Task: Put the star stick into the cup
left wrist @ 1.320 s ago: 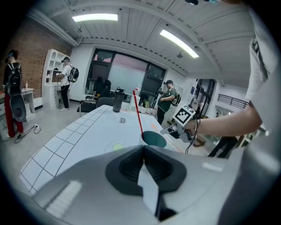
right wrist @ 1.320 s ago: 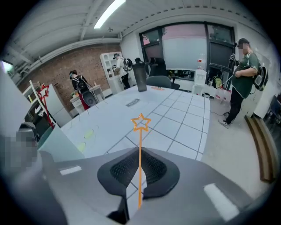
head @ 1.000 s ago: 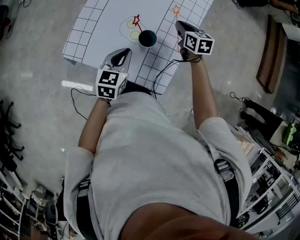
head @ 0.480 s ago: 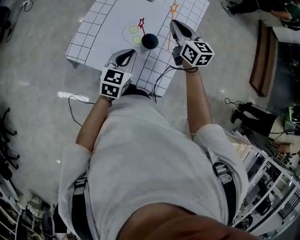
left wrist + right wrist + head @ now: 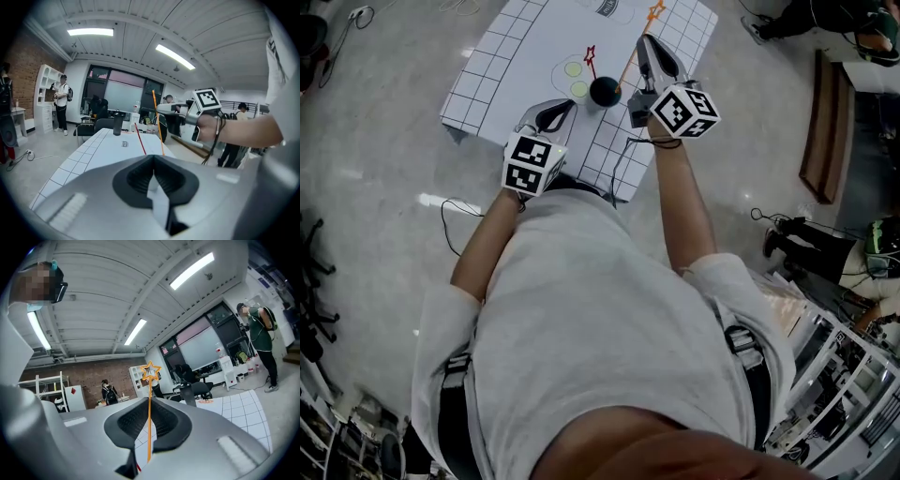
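Right gripper [image 5: 151, 405] tight on star stick [image 5: 151, 372]

The left gripper [image 5: 153, 163] and the right gripper [image 5: 149, 401] have shells of smooth grey plastic with a soft sheen. Their inner pads [image 5: 131, 420] are black, matt and finely ribbed, like rubber. The marker cubes [image 5: 684, 110] have flat matt faces. The orange star stick [image 5: 149, 418] looks like thin, smooth plastic. The cup [image 5: 605, 91] is dark and a little glossy. The table [image 5: 525, 47] has a white matt top. The floor [image 5: 375, 187] is polished and reflects light. The shirt [image 5: 600, 319] is matt grey cloth.
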`<action>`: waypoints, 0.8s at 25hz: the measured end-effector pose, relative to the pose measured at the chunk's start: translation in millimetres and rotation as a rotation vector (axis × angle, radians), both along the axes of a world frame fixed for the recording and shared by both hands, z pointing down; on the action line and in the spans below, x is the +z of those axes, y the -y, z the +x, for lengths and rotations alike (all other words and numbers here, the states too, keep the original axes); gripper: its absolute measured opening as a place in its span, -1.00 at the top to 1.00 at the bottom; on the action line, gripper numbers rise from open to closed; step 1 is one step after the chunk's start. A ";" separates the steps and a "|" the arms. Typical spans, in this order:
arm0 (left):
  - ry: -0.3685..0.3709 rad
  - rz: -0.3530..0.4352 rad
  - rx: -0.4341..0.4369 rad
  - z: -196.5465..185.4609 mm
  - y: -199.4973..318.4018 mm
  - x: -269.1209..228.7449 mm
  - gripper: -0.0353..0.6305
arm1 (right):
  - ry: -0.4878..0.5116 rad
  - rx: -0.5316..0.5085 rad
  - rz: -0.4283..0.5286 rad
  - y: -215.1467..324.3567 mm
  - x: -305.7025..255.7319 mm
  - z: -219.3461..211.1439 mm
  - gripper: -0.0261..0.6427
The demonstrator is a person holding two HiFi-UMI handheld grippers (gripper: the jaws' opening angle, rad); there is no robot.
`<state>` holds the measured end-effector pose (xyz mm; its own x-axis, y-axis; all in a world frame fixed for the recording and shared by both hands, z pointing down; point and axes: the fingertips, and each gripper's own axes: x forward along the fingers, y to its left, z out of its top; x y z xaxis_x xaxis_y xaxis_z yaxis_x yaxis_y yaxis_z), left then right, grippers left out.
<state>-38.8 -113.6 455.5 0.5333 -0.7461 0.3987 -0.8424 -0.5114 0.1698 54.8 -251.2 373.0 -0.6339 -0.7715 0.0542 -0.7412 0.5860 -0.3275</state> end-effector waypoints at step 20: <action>0.008 -0.062 -0.034 -11.7 1.9 25.0 0.88 | -0.251 0.047 -0.151 -19.3 99.5 -13.7 0.87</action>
<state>-50.5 -115.5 480.6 0.5044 -0.7372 0.4495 -0.8607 -0.4710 0.1933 41.1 -231.9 472.4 -0.5499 -0.7711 0.3209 -0.8352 0.5078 -0.2111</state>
